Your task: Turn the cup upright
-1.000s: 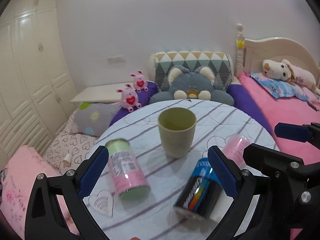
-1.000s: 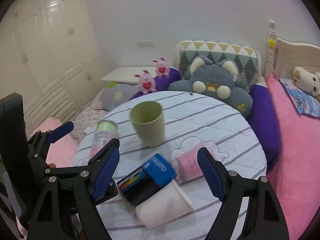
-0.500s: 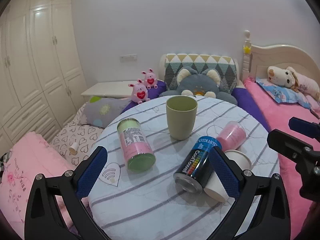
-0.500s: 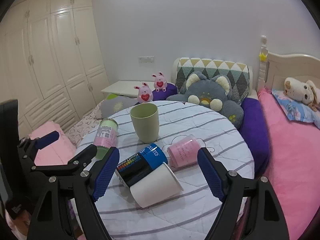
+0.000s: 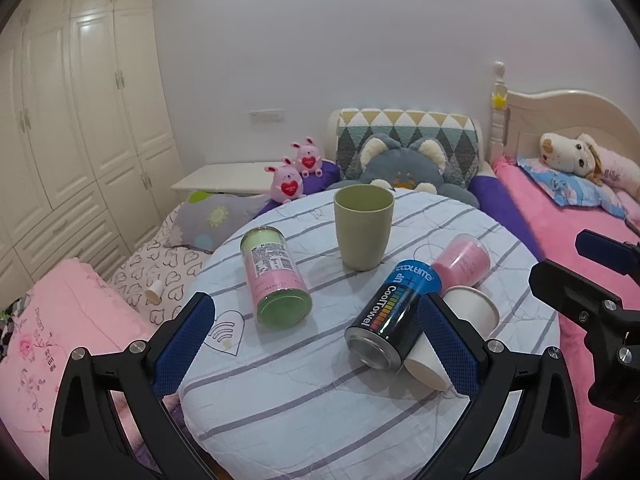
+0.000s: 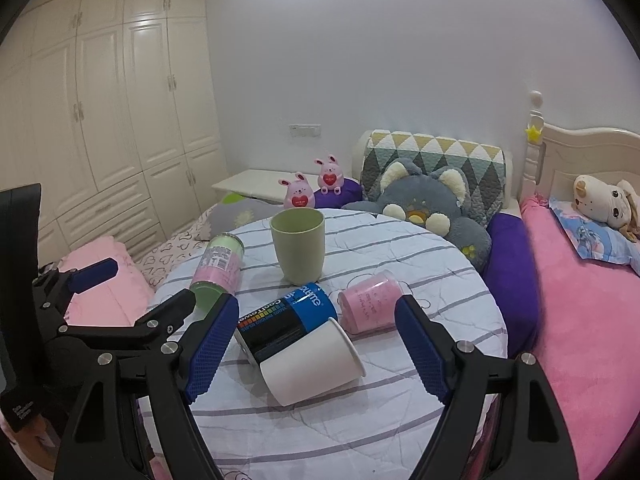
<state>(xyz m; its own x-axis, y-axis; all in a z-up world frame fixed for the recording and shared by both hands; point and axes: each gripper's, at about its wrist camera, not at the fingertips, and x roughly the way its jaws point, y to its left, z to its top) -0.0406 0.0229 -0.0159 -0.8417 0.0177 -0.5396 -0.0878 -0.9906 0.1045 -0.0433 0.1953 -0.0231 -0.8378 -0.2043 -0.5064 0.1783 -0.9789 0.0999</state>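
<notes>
A green cup stands upright, mouth up, at the far middle of the round striped table. A white paper cup lies on its side at the near right, against a blue-black can. A pink cup lies on its side behind them. My left gripper is open and empty, back from the table. My right gripper is open and empty, above the near edge, with the white cup between its fingers in view.
A pink-and-green can lies on its side at the table's left. A bed with pink cover is to the right. Cushions and plush toys sit behind the table. Wardrobes line the left wall.
Both grippers have pulled back and up from the table, so the objects look smaller and farther. The green cup stays upright. Both grippers stay open.
</notes>
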